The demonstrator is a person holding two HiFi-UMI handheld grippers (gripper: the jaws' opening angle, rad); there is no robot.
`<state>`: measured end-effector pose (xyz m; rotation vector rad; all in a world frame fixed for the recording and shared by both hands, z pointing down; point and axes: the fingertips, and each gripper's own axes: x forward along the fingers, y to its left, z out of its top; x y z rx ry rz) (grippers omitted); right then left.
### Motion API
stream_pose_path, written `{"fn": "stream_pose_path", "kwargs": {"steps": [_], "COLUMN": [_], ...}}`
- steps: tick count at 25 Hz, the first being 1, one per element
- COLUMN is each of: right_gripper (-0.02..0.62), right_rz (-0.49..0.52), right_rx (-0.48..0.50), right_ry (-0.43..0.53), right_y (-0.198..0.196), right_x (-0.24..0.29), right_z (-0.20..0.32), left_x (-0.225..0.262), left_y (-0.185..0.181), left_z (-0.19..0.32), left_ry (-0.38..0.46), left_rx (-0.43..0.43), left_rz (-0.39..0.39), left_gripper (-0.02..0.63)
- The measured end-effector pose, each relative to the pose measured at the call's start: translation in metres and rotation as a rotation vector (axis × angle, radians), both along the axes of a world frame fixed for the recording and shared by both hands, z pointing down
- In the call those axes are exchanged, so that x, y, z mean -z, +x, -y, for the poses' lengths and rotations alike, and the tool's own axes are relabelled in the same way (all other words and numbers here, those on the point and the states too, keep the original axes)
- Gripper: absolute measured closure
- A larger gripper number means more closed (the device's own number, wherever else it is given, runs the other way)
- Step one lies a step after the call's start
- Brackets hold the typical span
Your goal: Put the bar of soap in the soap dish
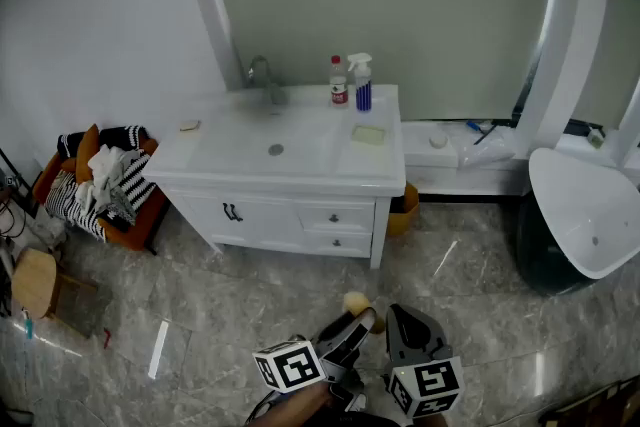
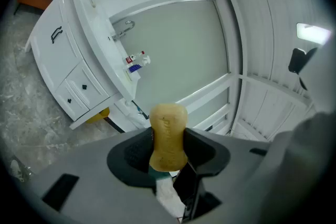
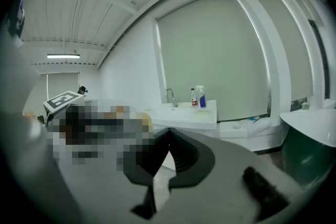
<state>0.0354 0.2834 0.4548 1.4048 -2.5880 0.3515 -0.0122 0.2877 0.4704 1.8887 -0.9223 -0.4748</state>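
My left gripper (image 2: pixel 168 153) is shut on a yellowish bar of soap (image 2: pixel 168 134), which stands up between its dark pads. In the head view the soap (image 1: pixel 353 303) sits at the tip of the left gripper (image 1: pixel 362 321), low over the floor and well in front of the white vanity (image 1: pixel 290 170). A pale green square dish (image 1: pixel 368 135) lies on the vanity top, right of the basin. My right gripper (image 3: pixel 168 136) has its jaws together with nothing between them. In the head view the right gripper (image 1: pixel 397 317) is just right of the left one.
A tap (image 1: pixel 262 75), a red-labelled bottle (image 1: pixel 339 82) and a spray bottle (image 1: pixel 361 82) stand at the back of the vanity. A small pale object (image 1: pixel 190 125) lies on its left end. An orange chair with clothes (image 1: pixel 100 185) is left; a white tub (image 1: pixel 590 205) is right.
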Motion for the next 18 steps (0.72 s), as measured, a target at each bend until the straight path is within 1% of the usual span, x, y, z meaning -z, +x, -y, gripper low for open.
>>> {"fn": "stream_pose_path", "kwargs": {"steps": [8, 12, 18], "right_gripper": [0.584, 0.584, 0.584], "right_rz": [0.004, -0.008, -0.019], "right_rx": [0.013, 0.018, 0.012], "right_ry": [-0.006, 0.008, -0.003], "right_y": [0.002, -0.001, -0.005], "right_x": [0.001, 0.001, -0.006], "right_z": [-0.013, -0.010, 0.007], "left_x": [0.008, 0.007, -0.003], "left_y": [0.001, -0.002, -0.007], "left_z": [-0.014, -0.009, 0.007], "left_ry": [0.004, 0.010, -0.003], "left_rx": [0.008, 0.019, 0.016], "left_rz": [0.004, 0.005, -0.002], "left_gripper": [0.423, 0.425, 0.424]}}
